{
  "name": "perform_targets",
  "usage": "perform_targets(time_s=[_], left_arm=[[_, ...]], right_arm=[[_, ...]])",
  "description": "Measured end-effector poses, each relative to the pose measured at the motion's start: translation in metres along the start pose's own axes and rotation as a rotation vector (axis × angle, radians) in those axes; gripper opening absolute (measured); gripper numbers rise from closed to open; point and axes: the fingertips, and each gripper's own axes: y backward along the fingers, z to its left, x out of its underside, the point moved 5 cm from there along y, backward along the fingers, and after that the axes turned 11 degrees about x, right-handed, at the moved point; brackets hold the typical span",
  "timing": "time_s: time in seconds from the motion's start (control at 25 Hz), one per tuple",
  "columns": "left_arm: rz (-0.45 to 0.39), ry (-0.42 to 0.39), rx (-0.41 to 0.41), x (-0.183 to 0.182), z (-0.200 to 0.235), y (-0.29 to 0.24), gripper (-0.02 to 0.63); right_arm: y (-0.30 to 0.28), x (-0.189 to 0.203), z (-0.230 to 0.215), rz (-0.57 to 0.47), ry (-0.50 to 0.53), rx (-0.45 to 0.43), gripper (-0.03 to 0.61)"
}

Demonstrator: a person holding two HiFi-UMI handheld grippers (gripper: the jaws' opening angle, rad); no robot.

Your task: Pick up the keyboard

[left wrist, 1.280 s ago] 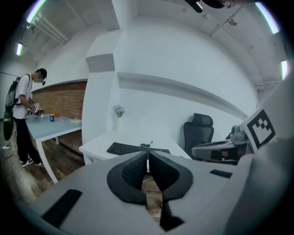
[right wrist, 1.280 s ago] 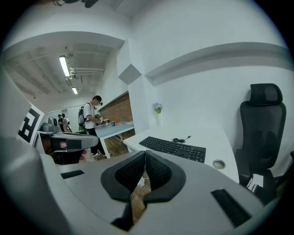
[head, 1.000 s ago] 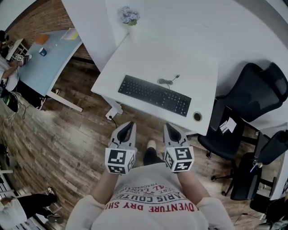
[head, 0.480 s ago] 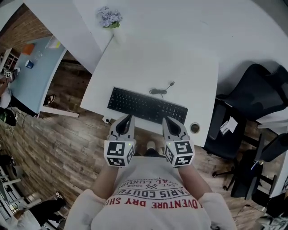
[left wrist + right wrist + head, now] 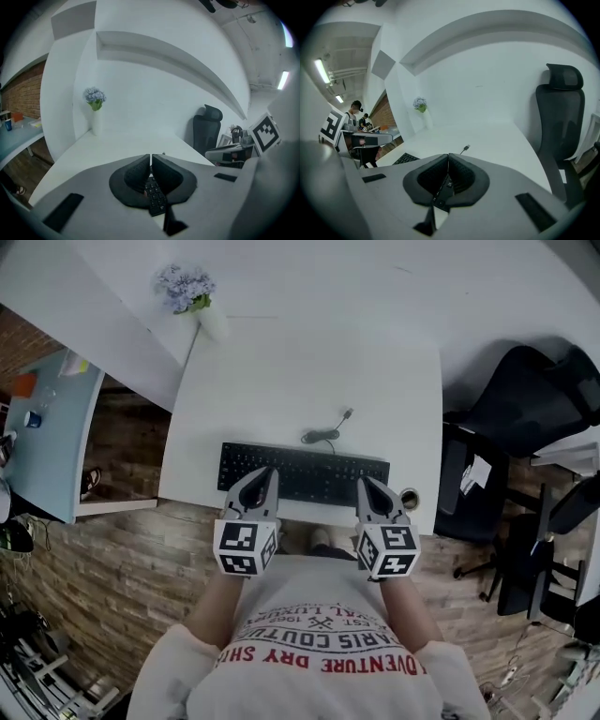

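**Two grippers, jaws together, at the keyboard's near edge**

The white surface fills the middle of the head view, running away from the person to a white wall. A wooden floor lies to its left. A black office chair stands just beside the surface's right edge, and a blue table stands well apart on the left.

The black keyboard lies flat near the surface's front edge, lengthwise across it. Nothing stands between it and the grippers.

The left gripper points at the keyboard's left part and the right gripper at its right part. Both tips overlap its near edge in the head view. Whether they touch it cannot be told. In the left gripper view the jaws meet tip to tip with nothing clamped, and keys show below them. The right gripper view shows the same: jaws pressed together, empty, with keys beneath.

A vase of flowers stands at the surface's far left corner, well apart from the keyboard. A loose cable lies coiled just behind the keyboard, its plug end pointing away. A small round thing sits at the near right corner, just beside the keyboard's right end and the right gripper.
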Motion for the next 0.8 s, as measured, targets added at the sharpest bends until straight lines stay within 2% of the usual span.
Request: perform_targets(time_s=[0.24, 0.56, 0.68, 0.72, 0.76, 0.8], left_arm=[[0.111, 0.021, 0.027, 0.022, 0.049, -0.012, 0.034], [0.257, 0.06, -0.037, 0.067, 0.128, -0.014, 0.035], [0.31, 0.1, -0.05, 0.084, 0.151, -0.011, 0.04], [0.326, 0.119, -0.048, 0.089, 0.157, -0.011, 0.067], [0.34, 0.138, -0.044, 0.094, 0.162, -0.011, 0.134], [0.351, 0.158, -0.04, 0.098, 0.166, -0.012, 0.184]], right_arm=[[-0.024, 0.026, -0.011, 0.087, 0.031, 0.063, 0.025], [-0.049, 0.067, -0.029, 0.247, 0.031, 0.157, 0.026], [-0.054, 0.076, -0.041, 0.287, 0.034, 0.213, 0.03], [-0.055, 0.078, -0.046, 0.294, 0.029, 0.224, 0.083], [-0.058, 0.079, -0.05, 0.303, 0.023, 0.228, 0.184], [-0.06, 0.081, -0.054, 0.313, 0.017, 0.228, 0.213]])
